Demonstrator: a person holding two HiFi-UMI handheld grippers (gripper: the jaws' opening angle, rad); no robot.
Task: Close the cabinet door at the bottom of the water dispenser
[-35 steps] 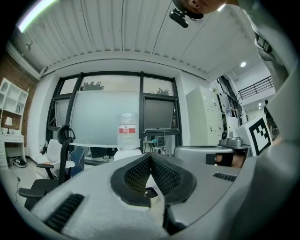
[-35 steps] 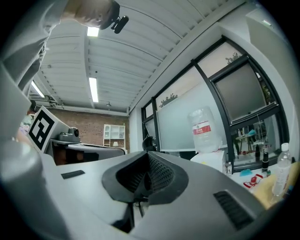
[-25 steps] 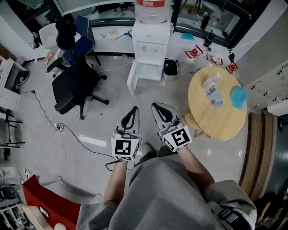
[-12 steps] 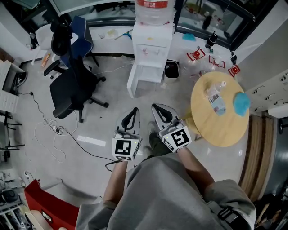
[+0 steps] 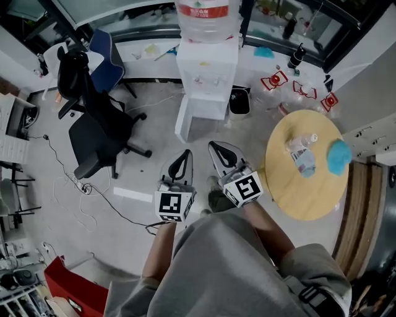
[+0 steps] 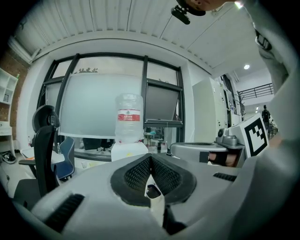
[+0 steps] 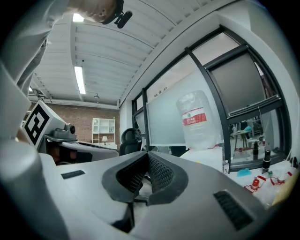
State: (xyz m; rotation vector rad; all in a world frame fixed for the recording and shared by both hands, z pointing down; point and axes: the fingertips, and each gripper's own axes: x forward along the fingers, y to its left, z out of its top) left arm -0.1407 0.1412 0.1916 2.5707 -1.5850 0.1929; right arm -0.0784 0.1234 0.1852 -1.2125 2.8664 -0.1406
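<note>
The white water dispenser [image 5: 207, 68] with a large bottle [image 5: 204, 15] on top stands ahead on the floor. Its bottom cabinet door [image 5: 183, 119] hangs open, swung out to the left. My left gripper [image 5: 185, 152] and right gripper [image 5: 213, 147] are held side by side above the floor, short of the dispenser and touching nothing. Both are shut with nothing between the jaws. The left gripper [image 6: 150, 157] points at the dispenser's bottle [image 6: 129, 123]. From the right gripper [image 7: 147, 153] the bottle [image 7: 197, 122] shows to the right.
A black office chair [image 5: 99, 133] stands left of the dispenser, with cables [image 5: 86, 186] on the floor near it. At the right is a round wooden table [image 5: 309, 195] with a plastic bottle [image 5: 302, 151] and a blue cloth [image 5: 339, 156]. A black bin [image 5: 240, 100] sits beside the dispenser.
The person has walked forward: the dispenser, chair and table have slid nearer in the head view. Both grippers travelled along, still shut and side by side.
</note>
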